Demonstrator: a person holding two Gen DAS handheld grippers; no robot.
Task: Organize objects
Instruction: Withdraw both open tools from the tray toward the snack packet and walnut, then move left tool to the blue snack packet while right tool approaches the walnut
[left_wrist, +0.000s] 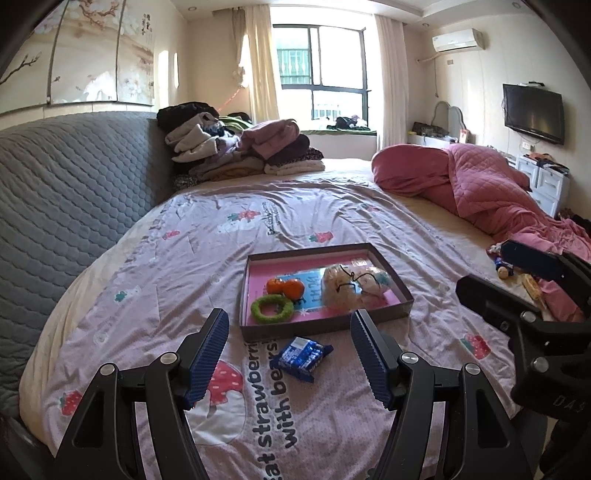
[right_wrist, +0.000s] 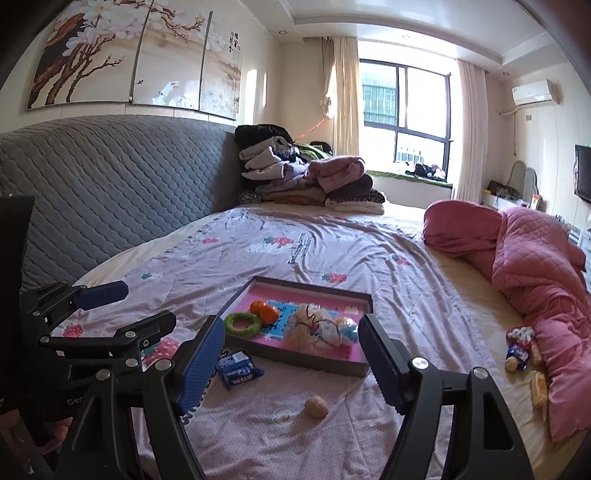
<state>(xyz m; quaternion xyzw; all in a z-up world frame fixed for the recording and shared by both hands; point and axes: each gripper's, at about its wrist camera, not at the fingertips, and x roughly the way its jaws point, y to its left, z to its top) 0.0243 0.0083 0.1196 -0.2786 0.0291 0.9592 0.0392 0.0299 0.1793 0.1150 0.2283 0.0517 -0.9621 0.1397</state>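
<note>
We hold left gripper (left_wrist: 288, 352) jaws apart over blue snack packet (left_wrist: 303, 357), near side of tray (left_wrist: 325, 321); right gripper (right_wrist: 291, 360) also apart, empty. Packet likely goes into tray.

Shallow box (left_wrist: 325, 325) lies on bedspread (left_wrist: 207, 258) mid-bed; inside it, ring toy (left_wrist: 271, 309) at near-left corner, two tangerines (left_wrist: 284, 286) just behind the ring, bagged plush (left_wrist: 354, 288) to their right; snack packet (left_wrist: 303, 357) on bedspread just before the box; small round item (right_wrist: 316, 406) nearer still; clothes pile (left_wrist: 240, 147) behind, against headboard (left_wrist: 74, 192); quilt (left_wrist: 491, 192) at right.
</note>
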